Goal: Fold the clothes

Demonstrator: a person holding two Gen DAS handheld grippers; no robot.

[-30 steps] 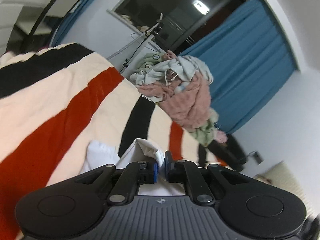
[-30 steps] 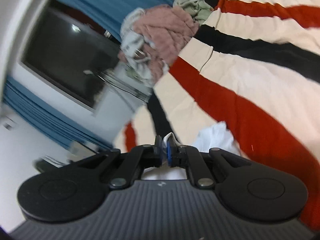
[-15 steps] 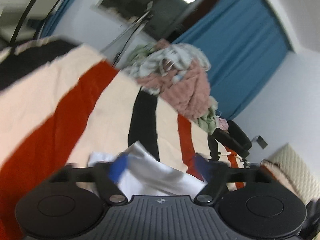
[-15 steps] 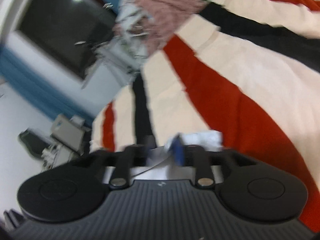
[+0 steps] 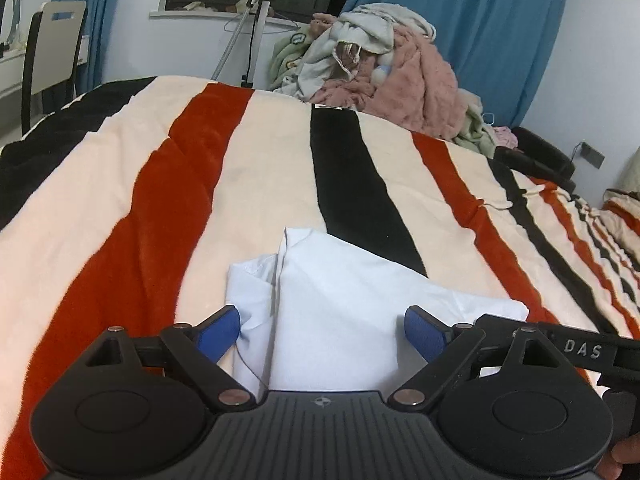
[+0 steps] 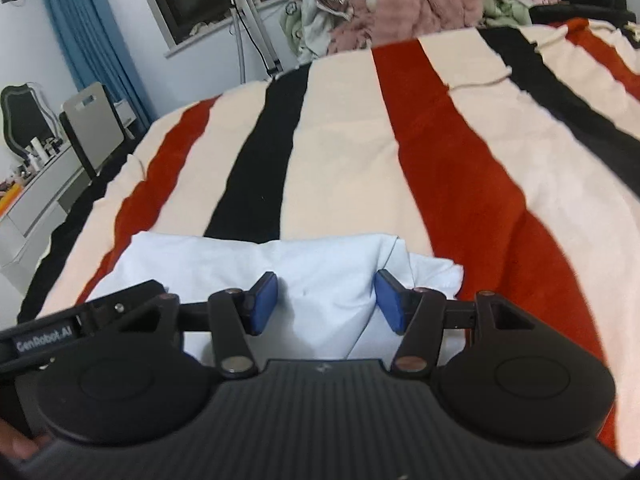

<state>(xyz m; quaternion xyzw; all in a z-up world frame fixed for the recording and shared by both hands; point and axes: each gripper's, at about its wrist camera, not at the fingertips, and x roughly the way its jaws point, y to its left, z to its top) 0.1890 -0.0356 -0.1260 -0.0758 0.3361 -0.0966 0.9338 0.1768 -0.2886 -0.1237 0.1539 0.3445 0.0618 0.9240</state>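
A white folded garment (image 5: pixel 340 288) lies flat on the striped blanket (image 5: pixel 160 168), close in front of both grippers. My left gripper (image 5: pixel 322 332) is open wide just over the garment's near edge, its blue pads (image 5: pixel 220 330) clear of the cloth. In the right wrist view the same garment (image 6: pixel 240 256) spreads under my right gripper (image 6: pixel 326 304). Its jaws are closing with a bump of cloth between them, and the pads (image 6: pixel 390 304) are not pressing on it. The grippers sit side by side; a bar of each shows in the other's view.
A heap of unfolded clothes (image 5: pixel 380 60) with a pink fleece is piled at the bed's far edge, in front of a blue curtain (image 5: pixel 500 40). A tripod stand (image 5: pixel 256 20) and a chair (image 5: pixel 52 48) stand beyond the bed at the left.
Both grippers were shut on the white garment and tilted; now both have let go, rolled level and sunk, and the garment lies flat on the blanket.
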